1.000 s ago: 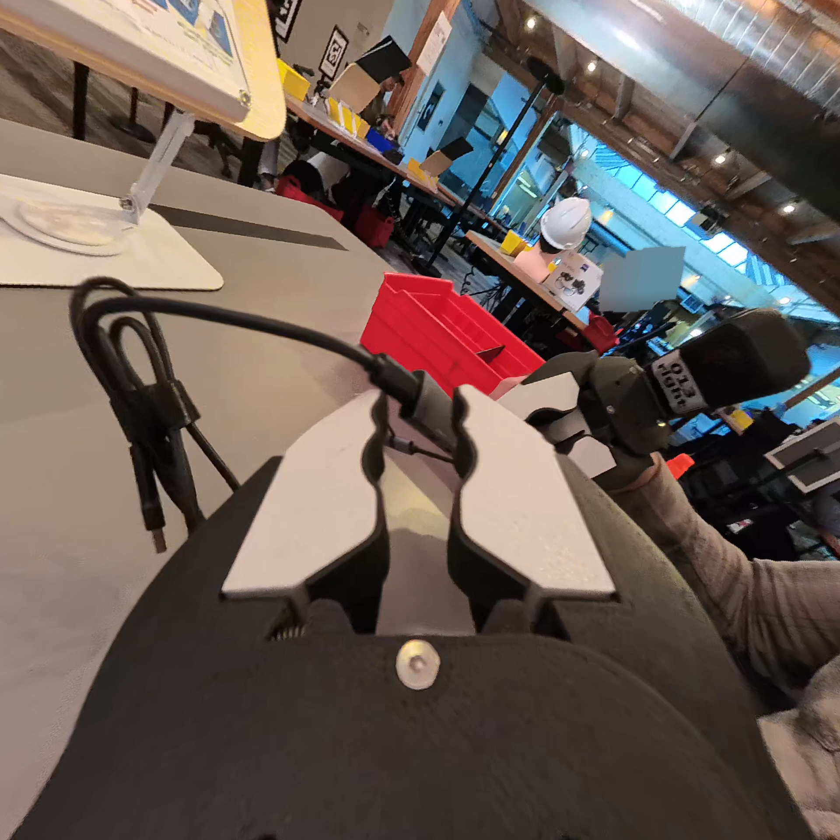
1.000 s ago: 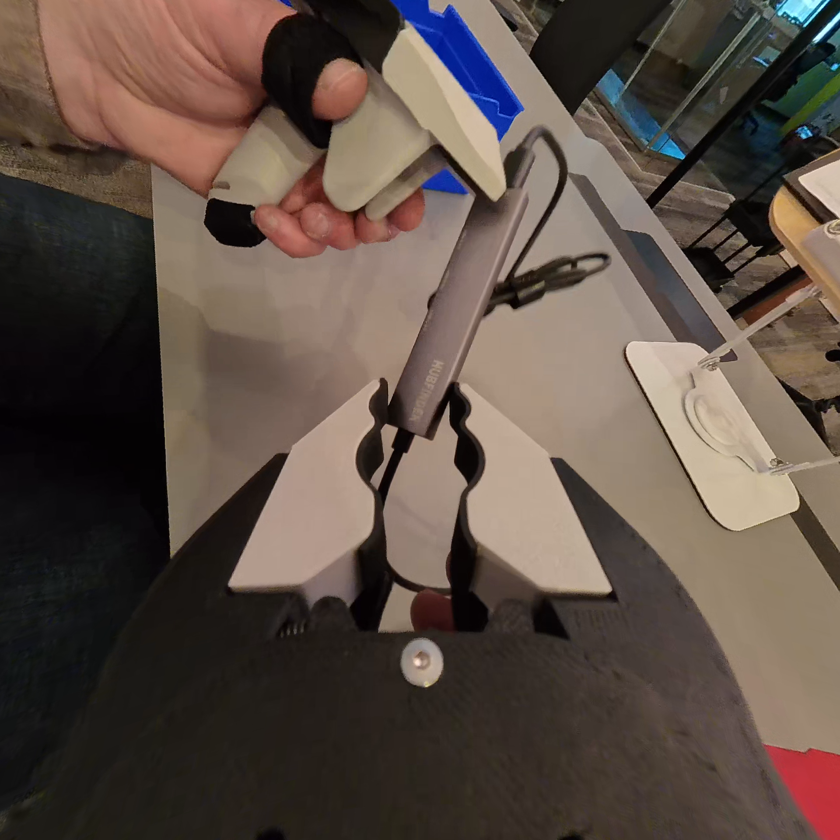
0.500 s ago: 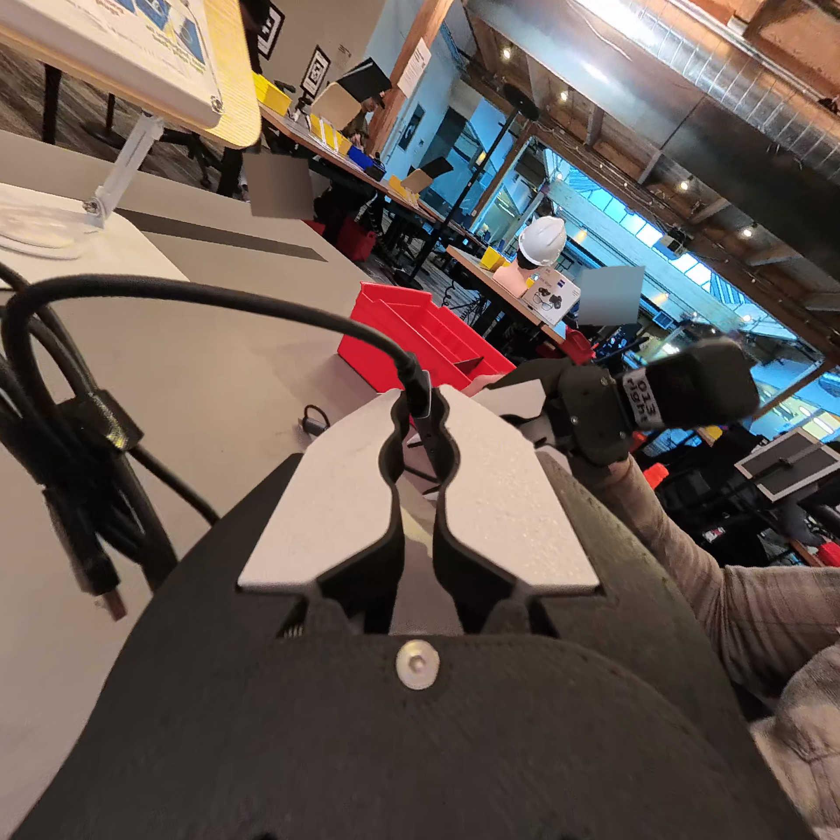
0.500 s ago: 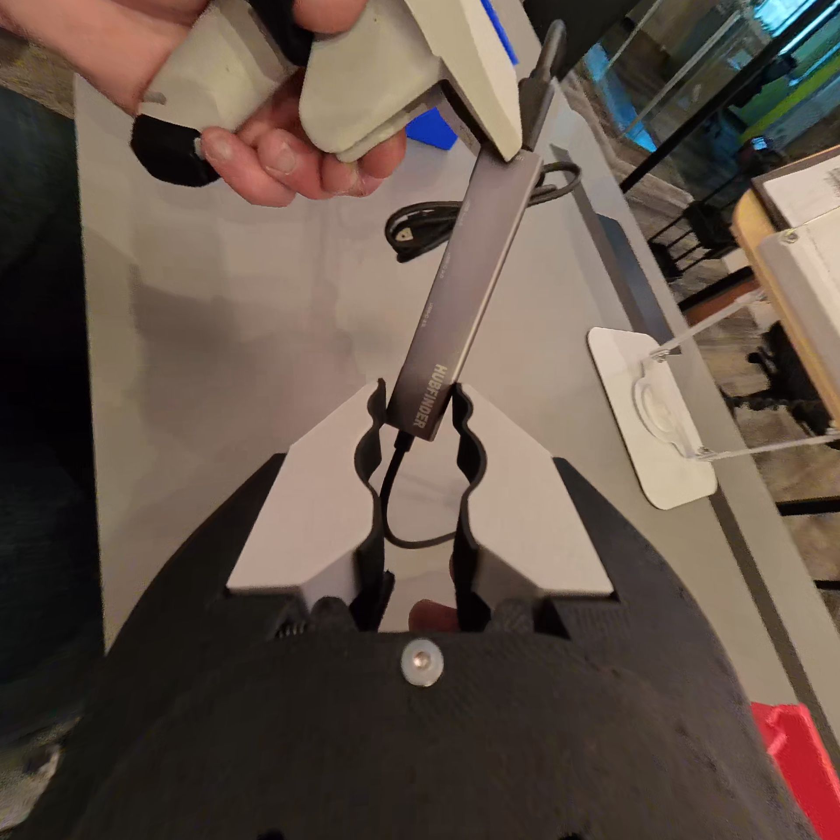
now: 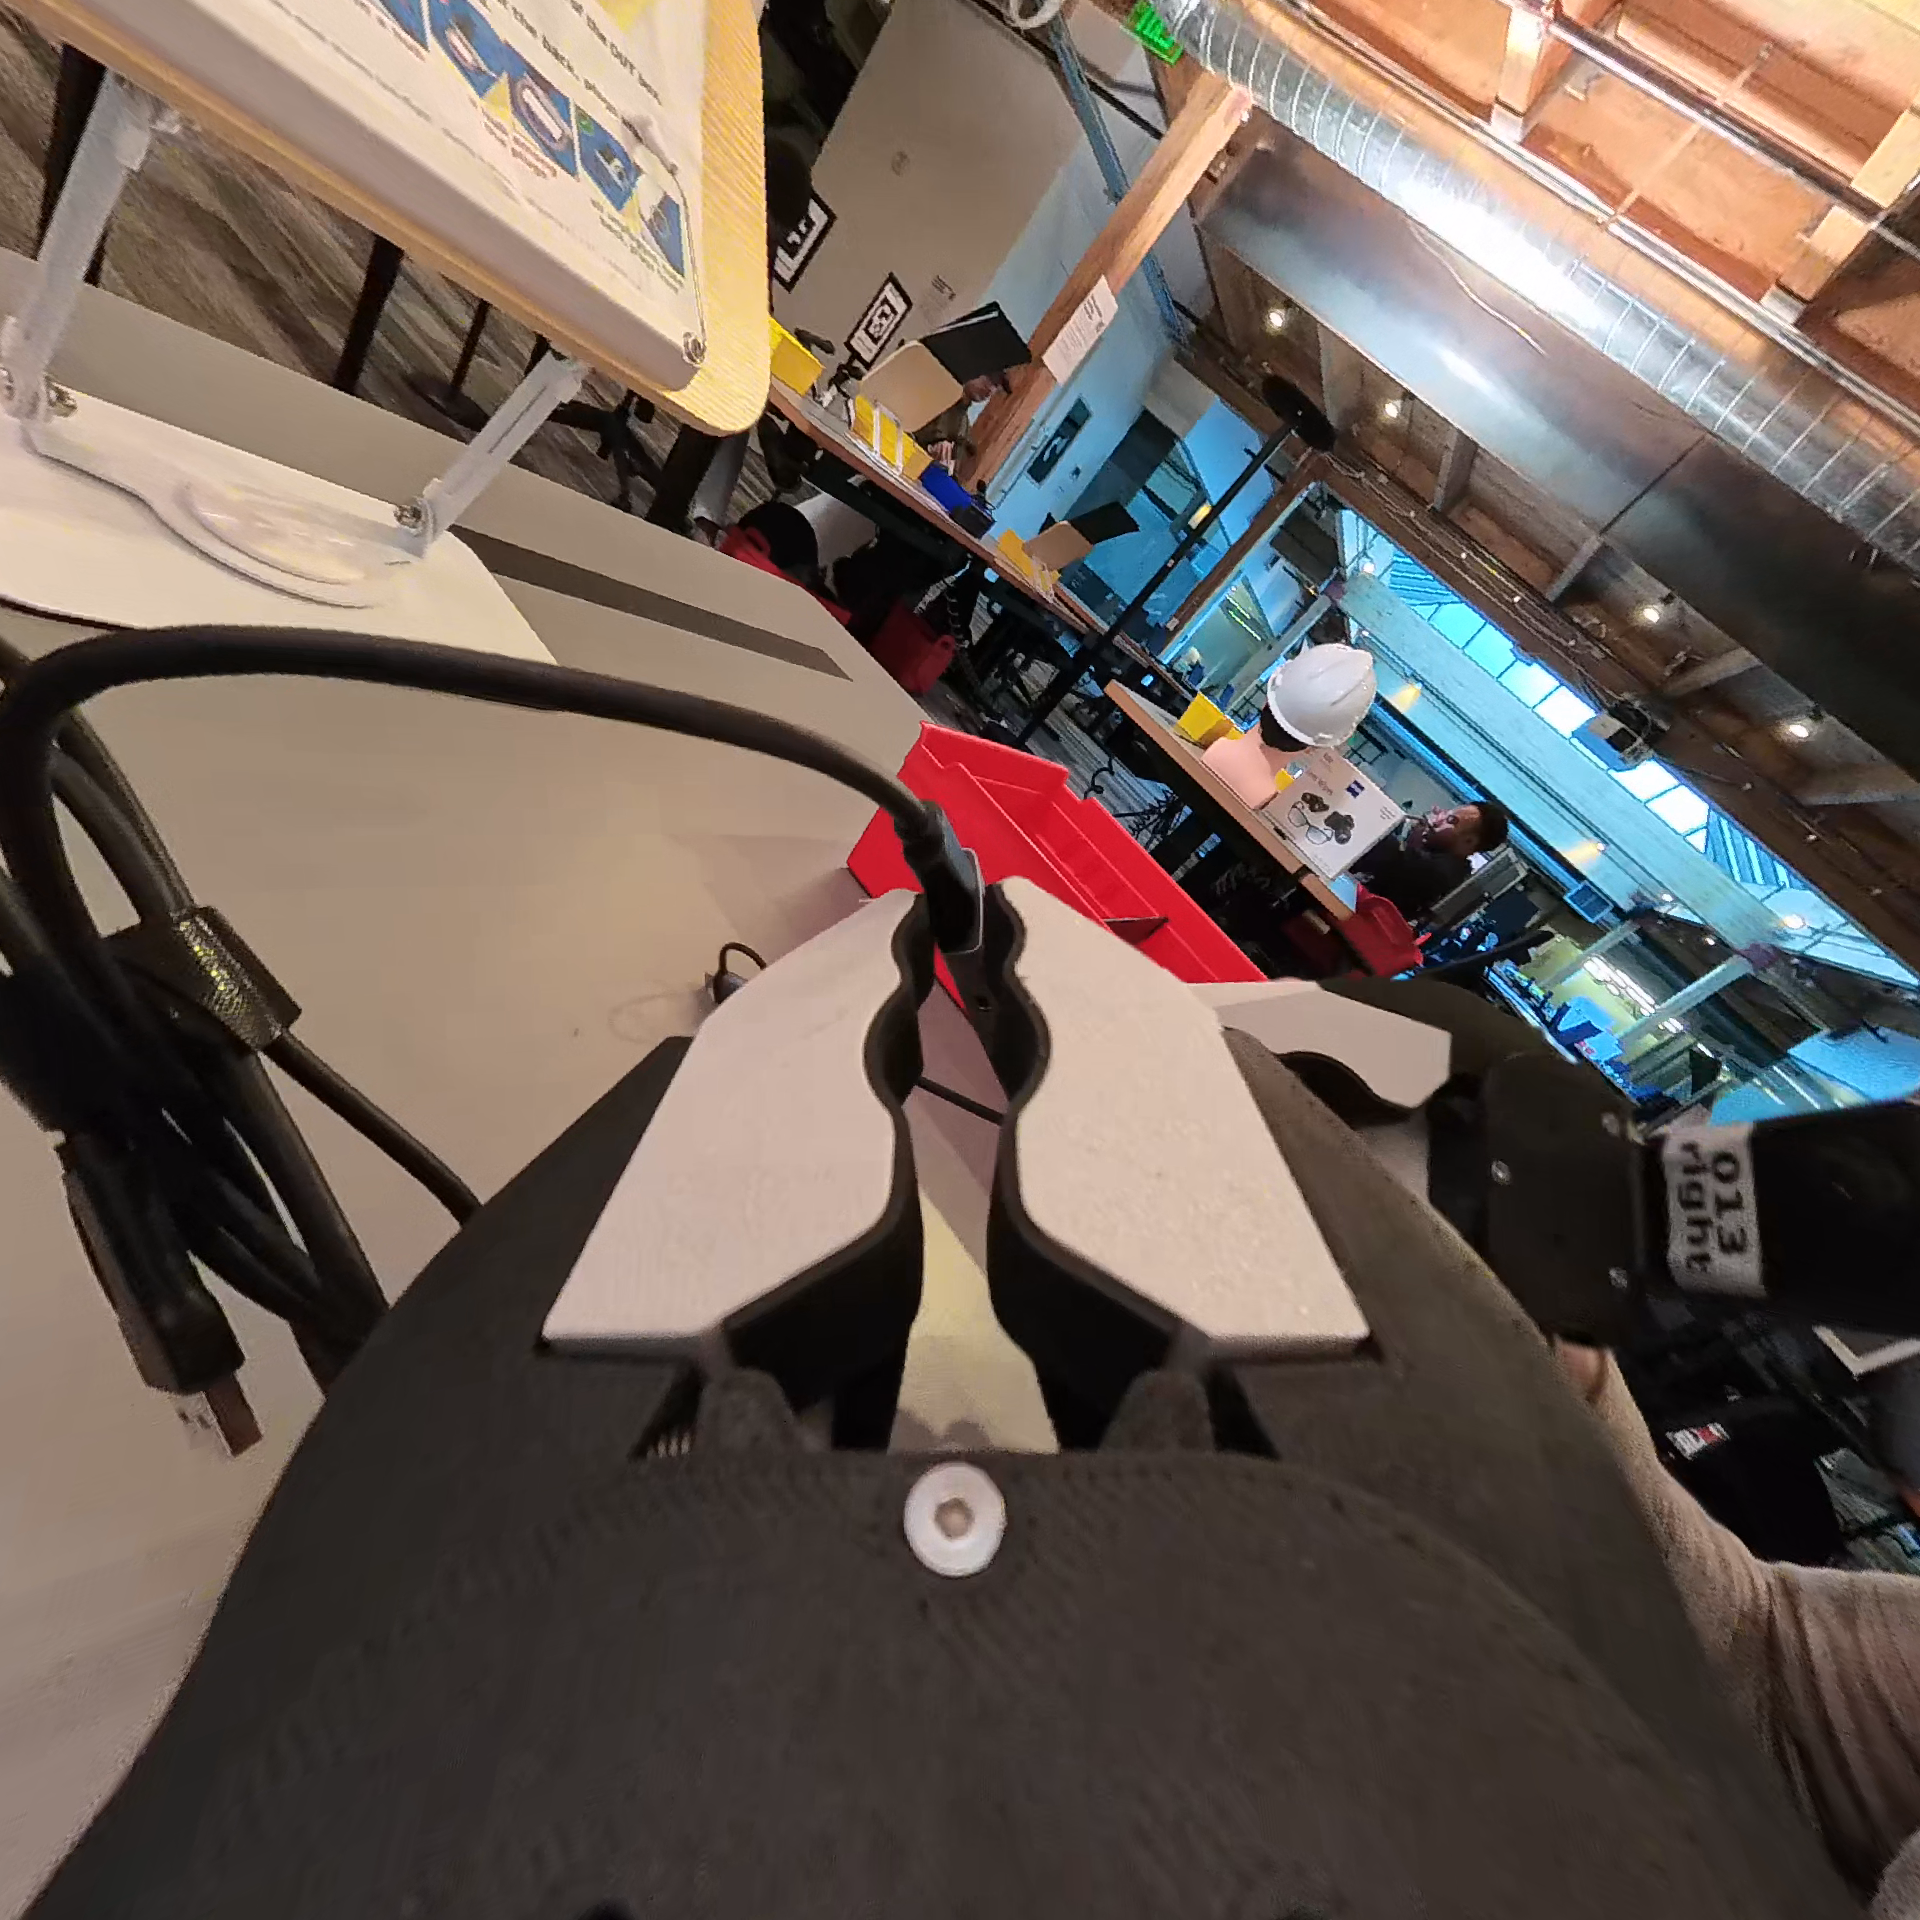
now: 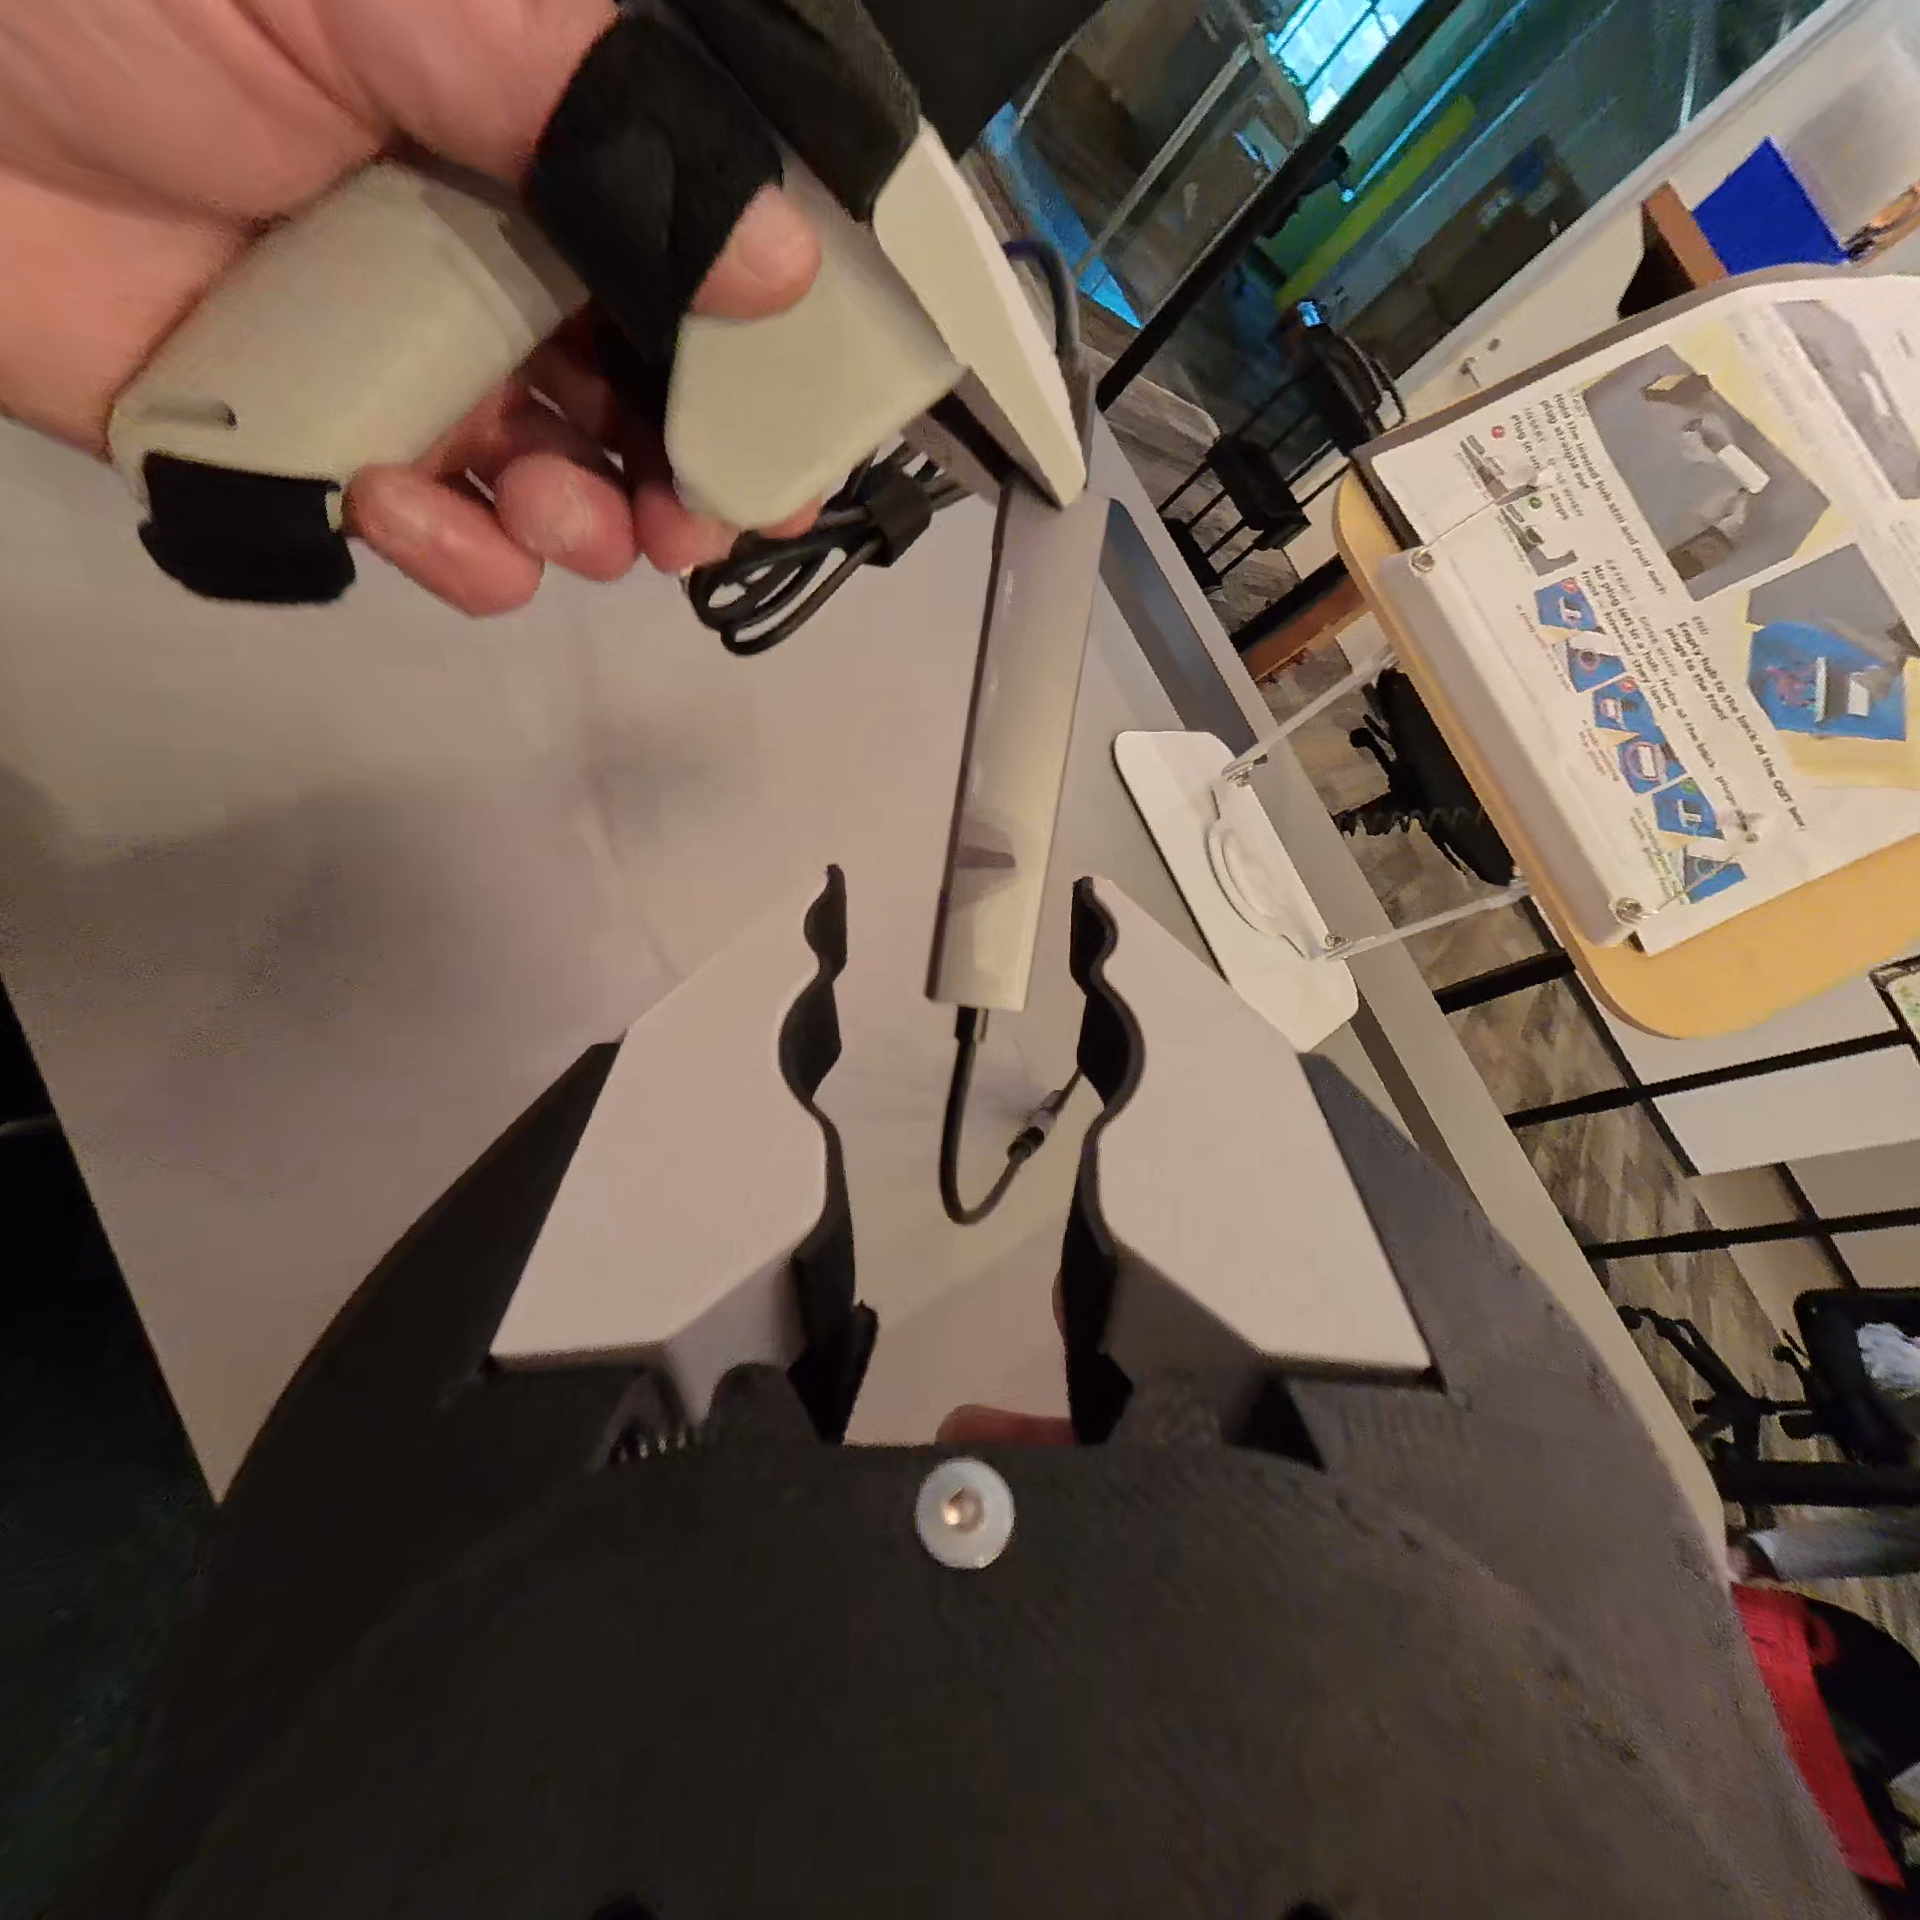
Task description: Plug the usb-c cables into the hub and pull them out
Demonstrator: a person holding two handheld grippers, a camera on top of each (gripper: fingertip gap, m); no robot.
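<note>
A slim grey usb hub (image 6: pixel 1023 748) hangs over the grey table (image 6: pixel 416 831). My left gripper (image 5: pixel 961 914) is shut on the black usb-c cable plug (image 5: pixel 943 878) at the hub's top end, and it also shows in the right wrist view (image 6: pixel 1039 457), held by a hand. My right gripper (image 6: pixel 956 904) is open, one finger on each side of the hub's lower end without touching it. The hub's short tail cable (image 6: pixel 966 1143) dangles between them. The plugged cable's bundled coil (image 5: pixel 156 1039) hangs at the left. The right gripper (image 5: pixel 1340 1039) shows low right in the left wrist view.
A red bin (image 5: pixel 1039 842) sits on the table beyond the left gripper. A white stand base (image 6: pixel 1247 935) carries an instruction board (image 6: pixel 1662 675) at the table's far edge. Other tables and a person stand farther back in the room. My right fingertips sit around 8 cm from my left ones.
My right gripper has opened and let go of the hub's lower end. The left gripper stays shut at the top end, and the hub now hangs from it alone.
</note>
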